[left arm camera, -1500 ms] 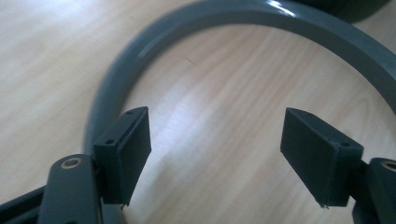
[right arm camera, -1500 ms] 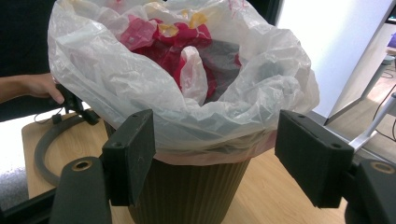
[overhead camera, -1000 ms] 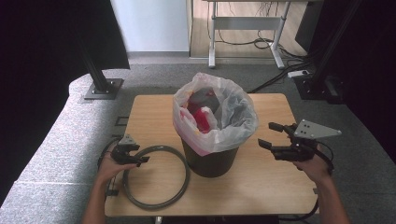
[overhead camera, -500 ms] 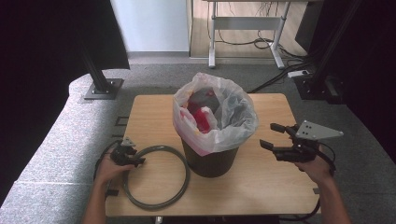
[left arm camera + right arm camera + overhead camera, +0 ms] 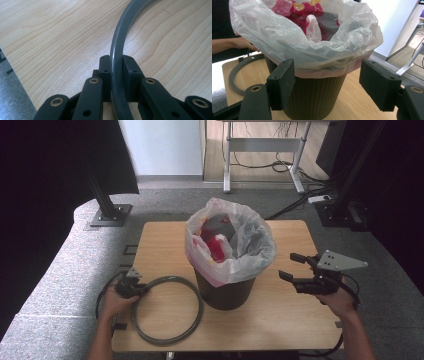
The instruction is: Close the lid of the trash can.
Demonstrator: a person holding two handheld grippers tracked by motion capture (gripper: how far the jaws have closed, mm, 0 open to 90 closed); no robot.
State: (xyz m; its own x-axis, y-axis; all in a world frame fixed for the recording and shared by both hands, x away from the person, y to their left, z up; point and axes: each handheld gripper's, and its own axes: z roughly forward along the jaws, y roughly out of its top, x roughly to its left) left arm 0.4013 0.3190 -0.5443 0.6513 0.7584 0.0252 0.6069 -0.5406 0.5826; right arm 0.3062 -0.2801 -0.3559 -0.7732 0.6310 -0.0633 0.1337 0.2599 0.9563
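On table [image 5: 280, 320] centre stands dark ribbed bin [image 5: 226, 290] w/ clear bag liner [image 5: 250, 245], red scraps inside. Grey ring [image 5: 167, 309] lies flat just left of bin; left gripper [image 5: 116, 72], jaws just closed, clamps its rim. Right gripper [image 5: 292, 267] gapes wide beside bin, nothing btwn jaws.

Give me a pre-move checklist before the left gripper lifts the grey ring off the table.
1. left gripper shut on the grey ring, jaws just closed, pads on both sides: ok.
2. Ring flat on the table, apart from the bin: ok.
3. right gripper open, facing the bin, not touching it: ok.
4. Bag draped over the bin rim all round: cannot tell, far side hidden.
5. Grip firm enough for the lift: cannot tell.
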